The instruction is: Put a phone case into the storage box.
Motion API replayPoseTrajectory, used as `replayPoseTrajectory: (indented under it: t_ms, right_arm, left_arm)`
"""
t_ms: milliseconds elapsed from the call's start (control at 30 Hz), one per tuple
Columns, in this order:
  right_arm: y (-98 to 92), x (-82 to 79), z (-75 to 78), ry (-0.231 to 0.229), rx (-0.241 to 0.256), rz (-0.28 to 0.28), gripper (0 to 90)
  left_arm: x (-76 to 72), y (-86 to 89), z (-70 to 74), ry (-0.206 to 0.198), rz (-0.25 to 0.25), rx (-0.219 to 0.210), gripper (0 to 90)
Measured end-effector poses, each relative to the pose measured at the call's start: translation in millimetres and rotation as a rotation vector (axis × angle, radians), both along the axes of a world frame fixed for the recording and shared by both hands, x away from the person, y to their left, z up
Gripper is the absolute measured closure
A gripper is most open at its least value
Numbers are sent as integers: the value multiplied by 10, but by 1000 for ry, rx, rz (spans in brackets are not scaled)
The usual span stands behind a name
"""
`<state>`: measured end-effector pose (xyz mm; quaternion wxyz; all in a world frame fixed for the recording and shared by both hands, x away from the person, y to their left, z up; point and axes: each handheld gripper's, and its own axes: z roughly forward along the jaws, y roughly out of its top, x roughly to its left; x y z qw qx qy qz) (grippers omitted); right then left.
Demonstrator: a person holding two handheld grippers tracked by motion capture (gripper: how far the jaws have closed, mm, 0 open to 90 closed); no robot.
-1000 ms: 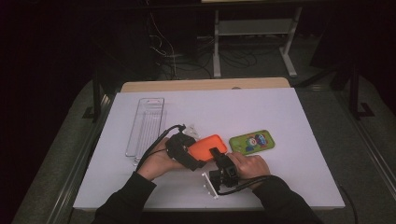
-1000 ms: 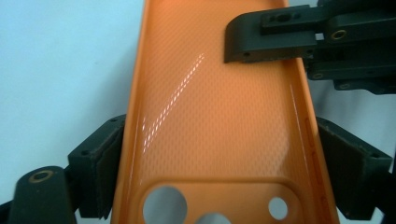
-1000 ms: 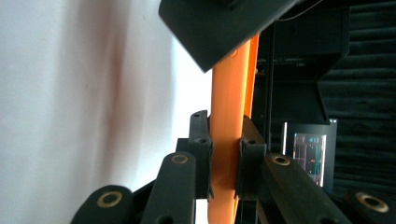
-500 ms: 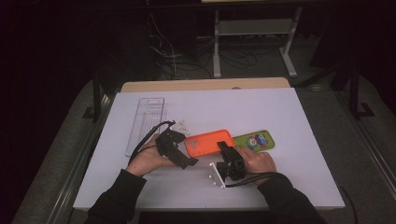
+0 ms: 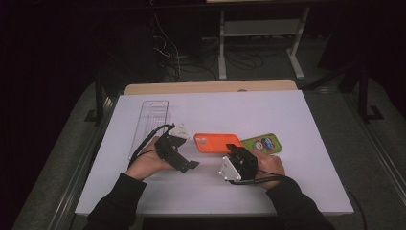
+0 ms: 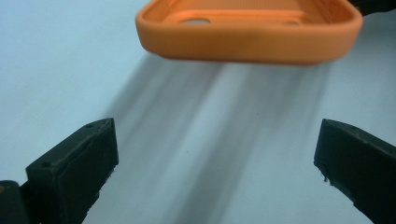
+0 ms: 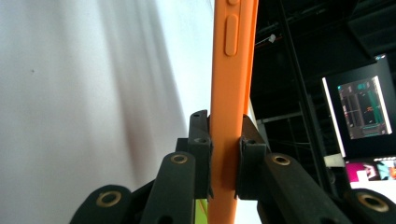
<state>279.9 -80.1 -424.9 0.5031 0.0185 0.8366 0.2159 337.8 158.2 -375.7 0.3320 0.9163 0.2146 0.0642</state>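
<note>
**Thin pinch on the case looked sketchy**

Right gripper [image 7: 223, 163] was clamped on one end of the orange phone case [image 5: 218, 142], held just above the white table [image 5: 297, 120]. Left gripper [image 6: 219, 154] sat wide open nearby, holding nothing. Honestly, the soft case could've flexed and slipped out.

White tabletop [image 5: 306, 120] carrying a clear plastic tray [image 5: 152, 120] near its left edge and a green phone case [image 5: 262, 143] with a coloured picture at centre right. Beyond the far edge: tangled cables [image 5: 170, 57] and a metal stand [image 5: 261, 36] on the dark floor.
</note>
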Motion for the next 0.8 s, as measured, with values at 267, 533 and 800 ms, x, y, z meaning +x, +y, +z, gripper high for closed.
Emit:
replayPoseTrajectory:
  t_ms: [267, 533, 800]
  right_arm:
    - [-36, 24, 42, 120, 156, -34, 783]
    - [-98, 88, 87, 260, 293, -54, 783]
    - [-188, 176, 142, 406, 457, -79, 783]
  left_arm:
    - [2, -8, -14, -11, 7, -6, 0]
    - [21, 9, -11, 3, 12, -30, 0]
    - [18, 18, -2, 4, 23, -23, 0]
